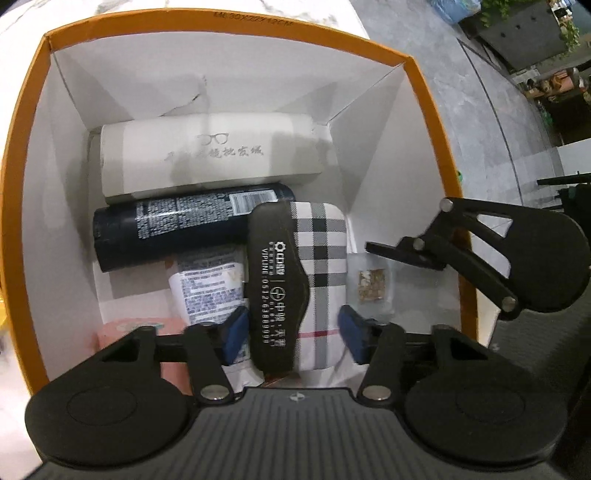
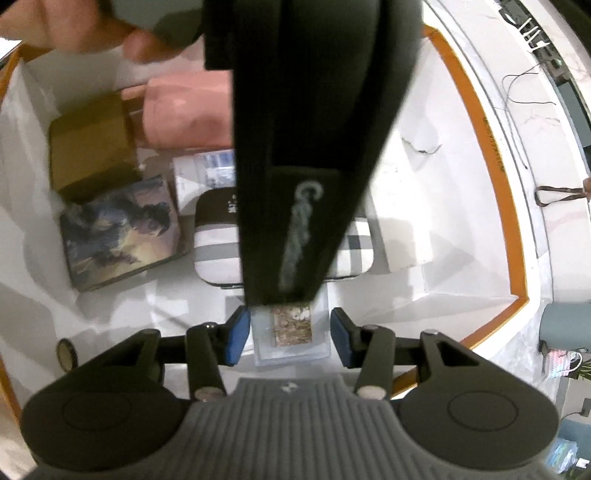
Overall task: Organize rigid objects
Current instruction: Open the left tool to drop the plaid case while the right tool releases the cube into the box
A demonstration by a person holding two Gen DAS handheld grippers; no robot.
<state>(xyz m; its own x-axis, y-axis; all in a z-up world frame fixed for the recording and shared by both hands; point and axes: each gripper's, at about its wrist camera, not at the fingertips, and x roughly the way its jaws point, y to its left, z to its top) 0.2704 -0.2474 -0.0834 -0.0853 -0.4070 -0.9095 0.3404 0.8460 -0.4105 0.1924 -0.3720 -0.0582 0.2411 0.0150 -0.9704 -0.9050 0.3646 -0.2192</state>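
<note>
An orange-rimmed white box holds the items. A plaid glasses case with a black flap lies in it, pointing away from me. My left gripper has a blue pad against each long side of the case's near end and is shut on it. A small clear box with brown contents lies to the right of the case. My right gripper hangs over it, open, with a narrow gap at each pad. The left gripper's black body hides most of the plaid case in the right wrist view.
Behind the case lie a dark spray can and a white glasses case, with a white tube at its left. A brown carton, a picture box and a pink pack fill the other end. A hand shows above.
</note>
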